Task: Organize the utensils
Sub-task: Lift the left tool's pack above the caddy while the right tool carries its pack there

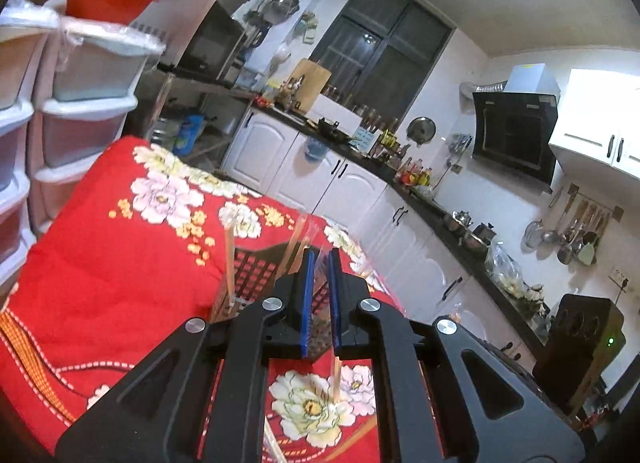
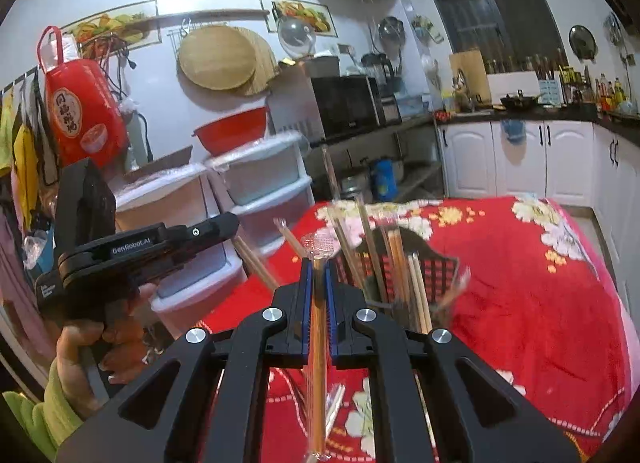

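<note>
Blue-padded jaws of the right gripper [image 2: 319, 263] are clamped on a wrapped pair of chopsticks [image 2: 319, 343], sleeve of clear plastic, running lengthwise between the pads with its textured end sticking out at 12 o'clock. Judgement: gripped along the shaft so the pair stays straight for dropping into the holder.

Left gripper [image 1: 319, 259]: jaws nearly closed on a thin clear plastic sleeve [image 1: 320, 275]; a pale stick shows below the pads, so it likely holds another wrapped pair. I cannot tell this for sure.

Just beyond both grippers, at 1 o'clock in the right view, stands the dark lattice utensil holder [image 2: 436, 275] with several wooden chopsticks [image 2: 400, 259] upright in it, leaning on its rim.

The holder sits on a red floral cloth [image 2: 540, 303] over the desk. At 9 o'clock, a hand [image 2: 100, 343] carries the left gripper.

Farther off: white plastic drawers [image 2: 264, 191], then kitchen cabinets [image 2: 520, 159].
</note>
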Action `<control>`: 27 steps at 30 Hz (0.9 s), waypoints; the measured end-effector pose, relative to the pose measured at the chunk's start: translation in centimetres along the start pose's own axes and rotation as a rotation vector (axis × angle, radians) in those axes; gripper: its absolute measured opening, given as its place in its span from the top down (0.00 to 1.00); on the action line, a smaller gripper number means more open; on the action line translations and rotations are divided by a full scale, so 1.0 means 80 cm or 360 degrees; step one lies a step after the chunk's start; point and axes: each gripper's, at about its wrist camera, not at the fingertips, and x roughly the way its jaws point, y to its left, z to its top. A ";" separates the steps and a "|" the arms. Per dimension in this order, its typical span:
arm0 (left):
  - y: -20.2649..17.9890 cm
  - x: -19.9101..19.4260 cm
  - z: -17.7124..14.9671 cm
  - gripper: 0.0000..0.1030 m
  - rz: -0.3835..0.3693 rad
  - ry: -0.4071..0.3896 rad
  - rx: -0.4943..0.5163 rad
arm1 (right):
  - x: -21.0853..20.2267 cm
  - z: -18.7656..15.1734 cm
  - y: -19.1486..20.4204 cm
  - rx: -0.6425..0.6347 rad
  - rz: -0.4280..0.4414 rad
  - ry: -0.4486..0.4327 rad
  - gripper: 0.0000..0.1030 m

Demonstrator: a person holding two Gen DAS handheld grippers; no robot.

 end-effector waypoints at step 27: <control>-0.047 0.025 0.079 0.99 -0.0024 -0.0144 0.0172 | 0.068 0.105 -0.023 -0.0100 -0.0185 -0.0223 0.94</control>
